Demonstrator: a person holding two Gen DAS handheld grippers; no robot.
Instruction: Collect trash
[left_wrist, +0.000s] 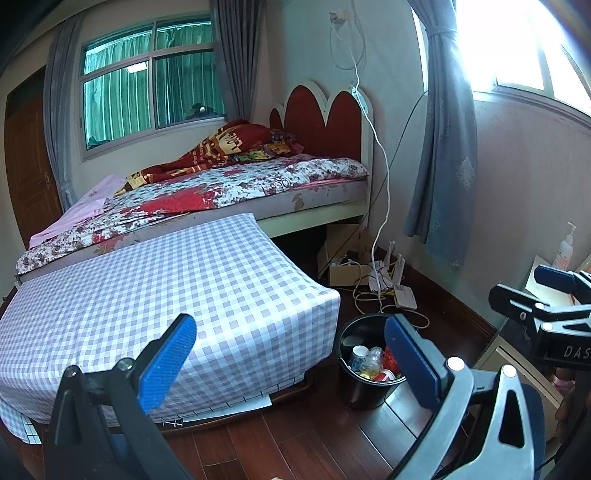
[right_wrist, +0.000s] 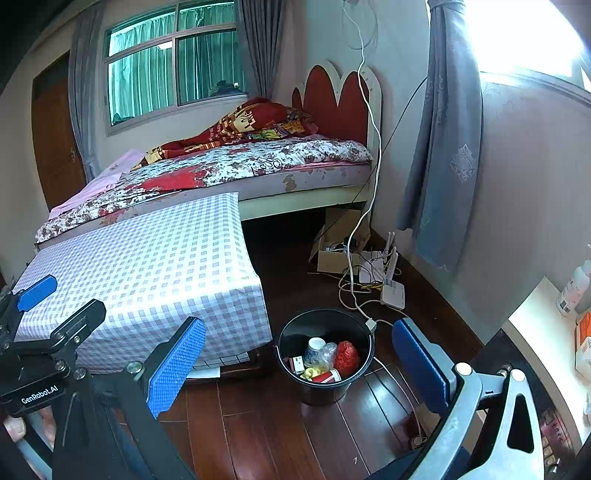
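Note:
A black bin (left_wrist: 345, 334) stands on the wooden floor beside the checked table. It holds a paper cup (right_wrist: 316, 349), a red crumpled wad (right_wrist: 347, 356), clear plastic and other small trash. My left gripper (left_wrist: 291, 325) is open above the floor, its blue pads empty, and its right pad overlaps the bin's rim in the left wrist view. My right gripper (right_wrist: 299, 326) is also open and empty, with the bin (right_wrist: 295, 326) showing between its fingers, lower down. Each gripper appears at the edge of the other's view.
A low table under a purple checked cloth (left_wrist: 166, 288) sits left of the bin, with a bed (left_wrist: 229, 184) behind it. Cables, a router (right_wrist: 393, 293) and a cardboard box (right_wrist: 334, 258) lie on the floor behind the bin. A white cabinet (right_wrist: 535, 325) with bottles stands at right.

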